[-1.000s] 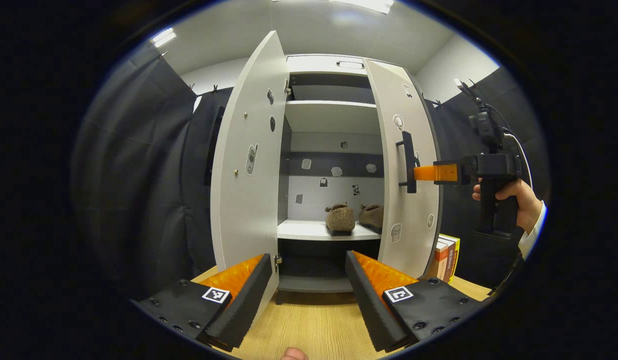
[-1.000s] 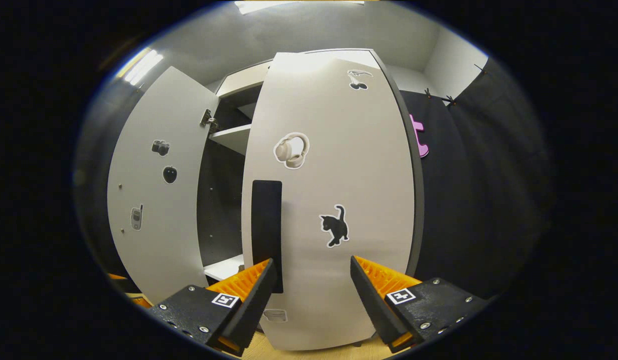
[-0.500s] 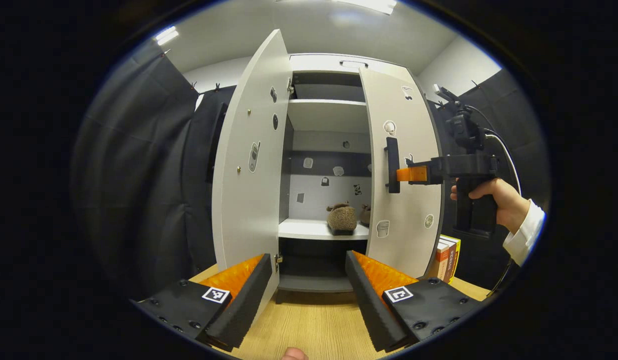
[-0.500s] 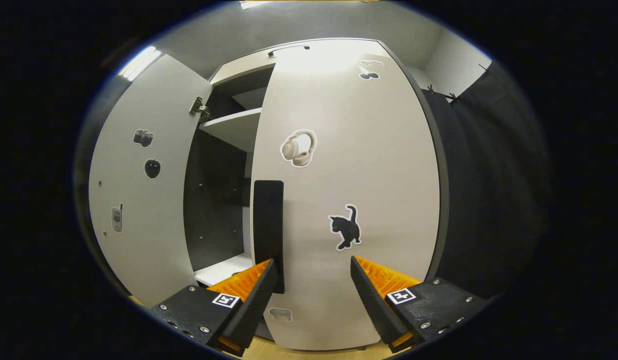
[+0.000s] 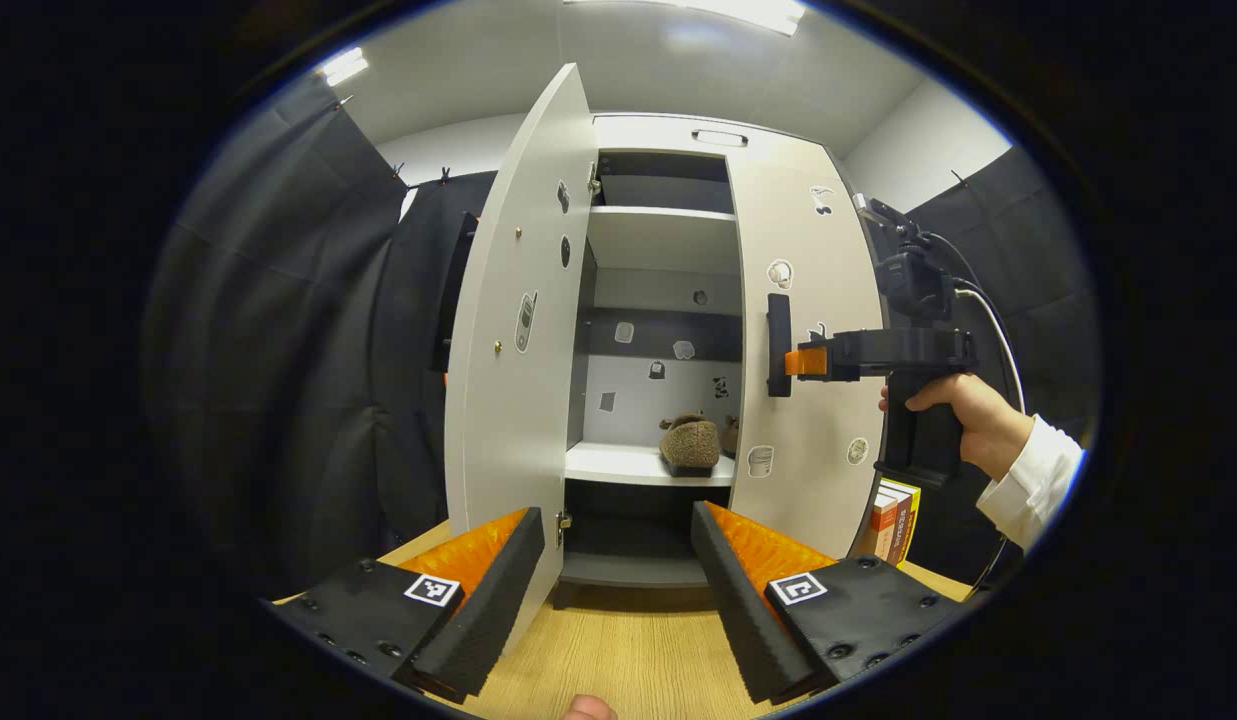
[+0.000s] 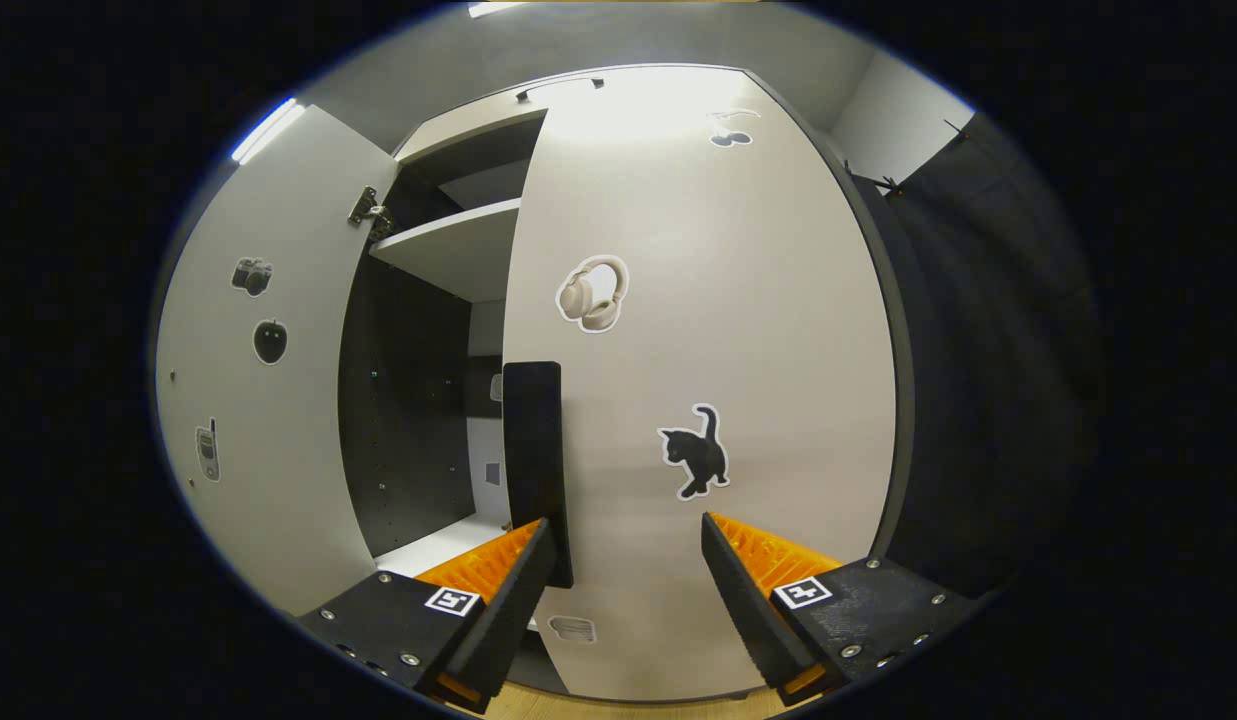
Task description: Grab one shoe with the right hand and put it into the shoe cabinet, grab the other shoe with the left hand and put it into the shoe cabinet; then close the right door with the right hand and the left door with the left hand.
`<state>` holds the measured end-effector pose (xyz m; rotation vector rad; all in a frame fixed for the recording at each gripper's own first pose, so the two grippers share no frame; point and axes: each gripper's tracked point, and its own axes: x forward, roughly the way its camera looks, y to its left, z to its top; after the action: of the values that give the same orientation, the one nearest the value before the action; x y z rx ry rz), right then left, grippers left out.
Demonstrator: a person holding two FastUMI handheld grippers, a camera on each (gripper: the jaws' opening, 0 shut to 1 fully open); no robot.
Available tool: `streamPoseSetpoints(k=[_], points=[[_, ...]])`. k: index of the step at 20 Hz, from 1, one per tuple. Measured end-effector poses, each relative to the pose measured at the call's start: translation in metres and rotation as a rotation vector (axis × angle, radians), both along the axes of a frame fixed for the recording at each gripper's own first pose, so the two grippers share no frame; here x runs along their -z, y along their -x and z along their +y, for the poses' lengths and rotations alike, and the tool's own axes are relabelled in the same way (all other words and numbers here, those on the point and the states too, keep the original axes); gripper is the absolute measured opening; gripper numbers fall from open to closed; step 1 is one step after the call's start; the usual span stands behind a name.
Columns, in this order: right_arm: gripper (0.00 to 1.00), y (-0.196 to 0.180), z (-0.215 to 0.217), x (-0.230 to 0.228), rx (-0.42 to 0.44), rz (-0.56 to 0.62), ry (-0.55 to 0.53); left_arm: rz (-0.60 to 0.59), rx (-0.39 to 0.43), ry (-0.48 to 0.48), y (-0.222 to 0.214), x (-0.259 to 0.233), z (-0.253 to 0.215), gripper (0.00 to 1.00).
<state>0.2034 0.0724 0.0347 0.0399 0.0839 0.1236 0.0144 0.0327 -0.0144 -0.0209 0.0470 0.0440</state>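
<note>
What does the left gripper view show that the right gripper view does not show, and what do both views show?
Left gripper view alone: a brown shoe on the lower shelf, books beside the cabinet, the wooden table, and a hand holding the right tool against the right door.

Right gripper view alone: the cat sticker, seen close.

Both: the right door with its black handle, the open left door, and the headphone sticker.

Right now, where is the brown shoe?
In the left gripper view the brown shoe sits on the white shelf inside the cabinet, toward its right side, just left of the right door edge.
</note>
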Motion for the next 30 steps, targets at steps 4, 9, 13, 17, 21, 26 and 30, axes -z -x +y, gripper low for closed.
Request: streamPoseSetpoints(k=[4,9,13,17,21,26,30], points=[[0.92,0.003,-0.005,-0.002,0.010,0.003,-0.013,-0.012,-0.021,0.005,0.003,-0.009,0.009,0.97],[0.92,0.026,-0.029,-0.023,0.035,-0.061,0.029,0.009,-0.096,0.010,0.012,-0.012,0.040,0.97],[0.92,0.053,-0.047,-0.030,0.050,-0.075,0.049,0.020,-0.189,0.023,0.013,-0.018,0.086,0.97],[0.92,0.077,-0.062,-0.027,0.062,-0.074,0.063,0.004,-0.341,-0.052,0.004,-0.044,0.158,1.00],[0.92,0.094,-0.071,-0.020,0.072,-0.072,0.079,-0.043,-0.395,-0.049,-0.023,-0.083,0.204,0.97],[0.92,0.097,-0.077,-0.015,0.082,-0.059,0.059,-0.073,-0.363,-0.056,-0.060,-0.105,0.217,0.96],[0.92,0.097,-0.076,-0.019,0.079,-0.073,0.054,-0.081,-0.326,-0.072,-0.068,-0.106,0.208,0.94]])
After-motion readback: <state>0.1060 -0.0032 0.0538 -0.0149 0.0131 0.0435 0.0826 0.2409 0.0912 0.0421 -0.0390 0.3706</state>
